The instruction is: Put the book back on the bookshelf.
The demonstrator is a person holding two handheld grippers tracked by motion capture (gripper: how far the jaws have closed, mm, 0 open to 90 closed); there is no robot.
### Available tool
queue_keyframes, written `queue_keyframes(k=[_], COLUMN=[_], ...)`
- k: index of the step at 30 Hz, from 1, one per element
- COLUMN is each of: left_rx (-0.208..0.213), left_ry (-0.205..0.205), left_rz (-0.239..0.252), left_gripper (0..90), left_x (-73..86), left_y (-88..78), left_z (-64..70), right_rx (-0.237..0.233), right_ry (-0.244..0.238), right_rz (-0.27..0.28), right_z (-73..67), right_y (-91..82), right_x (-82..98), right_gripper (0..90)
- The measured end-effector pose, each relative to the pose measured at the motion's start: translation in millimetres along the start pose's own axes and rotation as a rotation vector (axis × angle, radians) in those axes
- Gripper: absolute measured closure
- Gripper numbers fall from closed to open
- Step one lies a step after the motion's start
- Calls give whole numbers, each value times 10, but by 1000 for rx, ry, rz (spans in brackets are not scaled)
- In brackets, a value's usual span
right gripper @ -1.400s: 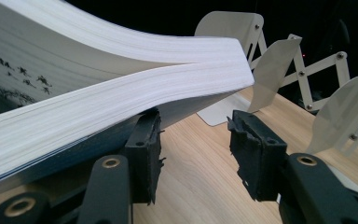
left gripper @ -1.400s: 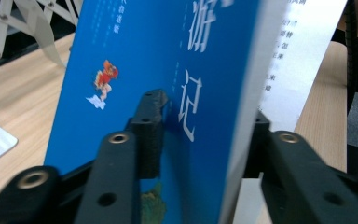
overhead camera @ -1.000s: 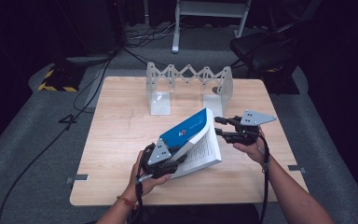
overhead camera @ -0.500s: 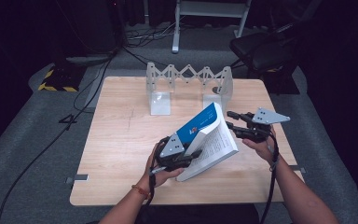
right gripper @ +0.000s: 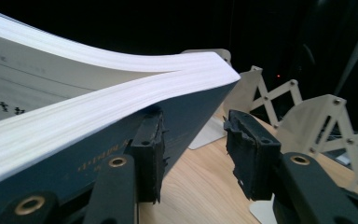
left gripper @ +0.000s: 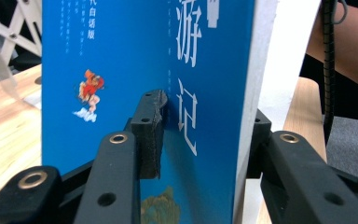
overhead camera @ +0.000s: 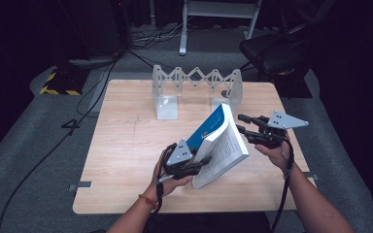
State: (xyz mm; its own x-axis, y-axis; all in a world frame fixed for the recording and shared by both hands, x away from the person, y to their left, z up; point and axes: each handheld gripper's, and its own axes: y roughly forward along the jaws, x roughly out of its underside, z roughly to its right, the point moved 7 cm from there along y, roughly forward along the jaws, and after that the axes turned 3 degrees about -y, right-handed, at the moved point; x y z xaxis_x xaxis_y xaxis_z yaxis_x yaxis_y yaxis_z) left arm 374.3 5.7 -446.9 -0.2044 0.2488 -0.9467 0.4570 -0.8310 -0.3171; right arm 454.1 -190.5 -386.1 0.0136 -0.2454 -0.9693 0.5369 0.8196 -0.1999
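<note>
A thick book with a blue cover (overhead camera: 208, 130) stands tilted up on edge over the wooden table (overhead camera: 126, 136), its white pages facing right. My left gripper (overhead camera: 201, 164) is shut on its lower end. In the left gripper view one pad presses the blue cover (left gripper: 121, 56) and the other jaw sits behind the page block, the left gripper (left gripper: 205, 126) straddling it. My right gripper (overhead camera: 239, 123) hovers just right of the book's upper corner. Its jaws have just been closing, with nothing between them. In the right gripper view the book (right gripper: 74, 126) lies against the outer side of one jaw, and the right gripper (right gripper: 193, 135) frames bare table.
A metal expanding book rack (overhead camera: 196, 85) with two flat end plates stands at the back of the table, also seen behind the right jaws (right gripper: 307, 116). A dark chair (overhead camera: 272, 53) and cables lie beyond the table on the grey floor.
The book has been tipped up steeper and carried a little to the right by the left hand. The right gripper has shifted right and slightly up beside it.
</note>
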Motion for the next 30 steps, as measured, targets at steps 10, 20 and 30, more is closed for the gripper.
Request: queue_keyframes(k=[10, 20, 30], left_rx=[-53, 38, -103], left_ry=[17, 7, -10], left_rz=[-52, -144, -180], left_gripper=[559, 302, 83], left_x=[98, 237, 296], left_y=[-240, -382, -157], left_z=[-58, 130, 266], right_rx=[-159, -250, -287], right_ry=[-18, -103, -103], right_rz=[-45, -115, -109], right_z=[-478, -829, -948], right_y=[214, 341, 403], right_x=[93, 246, 247], right_gripper=[465, 459, 496])
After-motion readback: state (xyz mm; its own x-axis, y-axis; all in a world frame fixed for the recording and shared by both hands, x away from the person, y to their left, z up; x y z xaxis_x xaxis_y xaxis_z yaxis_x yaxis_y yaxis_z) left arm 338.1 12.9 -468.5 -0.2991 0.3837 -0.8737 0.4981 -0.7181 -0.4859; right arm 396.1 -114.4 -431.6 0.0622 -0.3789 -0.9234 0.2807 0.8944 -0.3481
